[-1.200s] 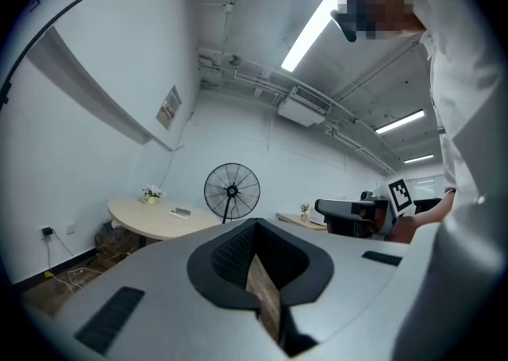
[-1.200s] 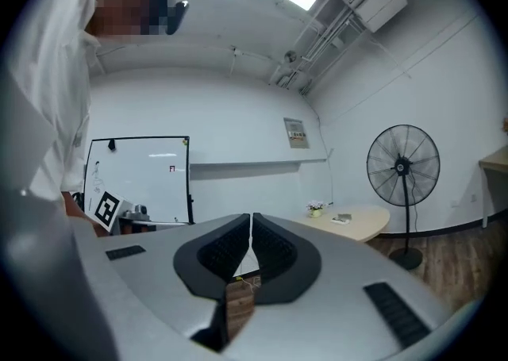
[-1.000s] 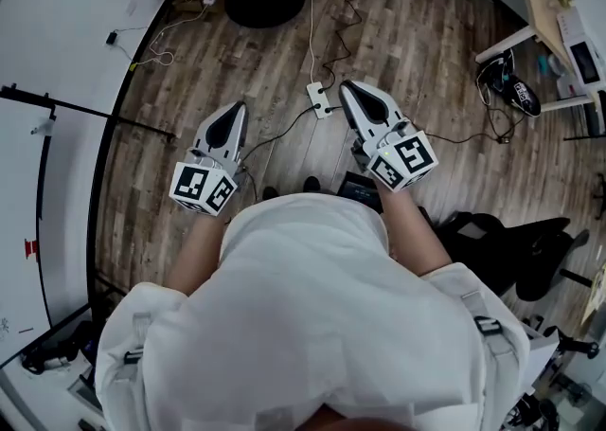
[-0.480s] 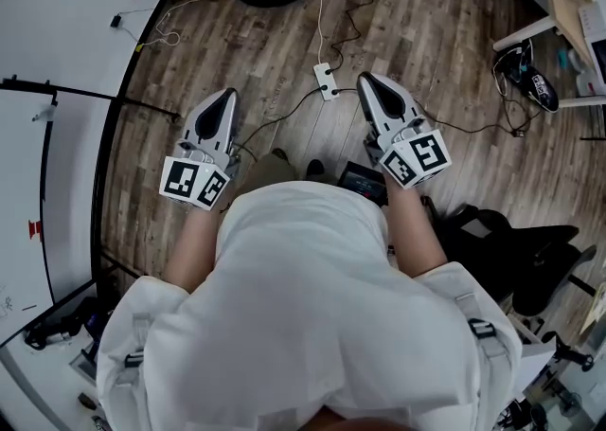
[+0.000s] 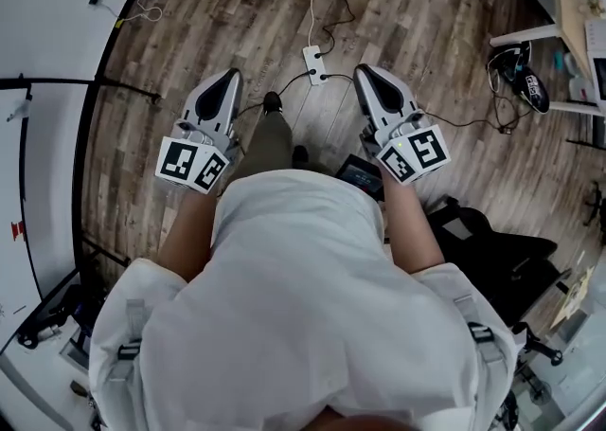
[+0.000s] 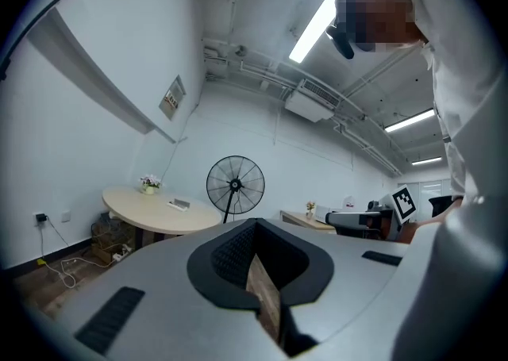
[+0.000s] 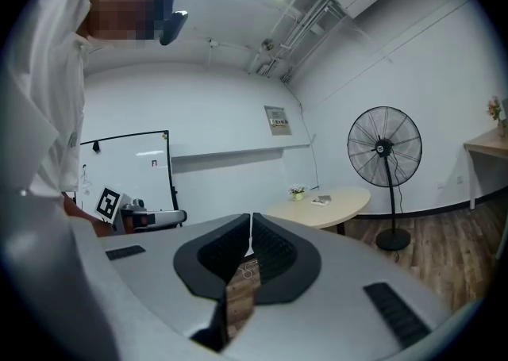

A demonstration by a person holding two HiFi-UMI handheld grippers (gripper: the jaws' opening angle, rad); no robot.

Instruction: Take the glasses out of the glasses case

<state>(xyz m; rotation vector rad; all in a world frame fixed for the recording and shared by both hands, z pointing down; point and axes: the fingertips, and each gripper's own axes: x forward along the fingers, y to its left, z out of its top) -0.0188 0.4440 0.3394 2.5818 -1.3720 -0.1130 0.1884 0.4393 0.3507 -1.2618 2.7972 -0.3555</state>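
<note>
Head view: are any containers showing, the glasses case among them?

None is showing. The case and the glasses are lying outside all three views.

How are the hands sitting?

The person (image 5: 303,306), wearing a white top, is standing and holding both grippers out ahead of the waist. The bare forearms are reaching forward, and the marker cubes are sitting nearest the body. The left gripper (image 5: 229,77) and right gripper (image 5: 362,71) are pointing forward, with their noses leaning slightly toward each other. A leg ending in a dark shoe (image 5: 273,100) is stretching out between them.

And the jaws?

In the left gripper view, the left gripper (image 6: 255,224) is pressing its pads together at the tips and gripping nothing. Only a sliver of floor is showing behind them. In the right gripper view, the right gripper (image 7: 248,220) is closing its jaws the same way, with nothing between them.

What is the room showing?

A wood floor (image 5: 426,22) is running under the person. A white power strip (image 5: 313,65) is lying on it with cables, just ahead of the shoe. A black chair (image 5: 502,259) is standing at the right. The left gripper view is taking in a round table (image 6: 159,213) and a fan (image 6: 235,185) against a white wall. The right gripper view is taking in a whiteboard (image 7: 127,165).
</note>
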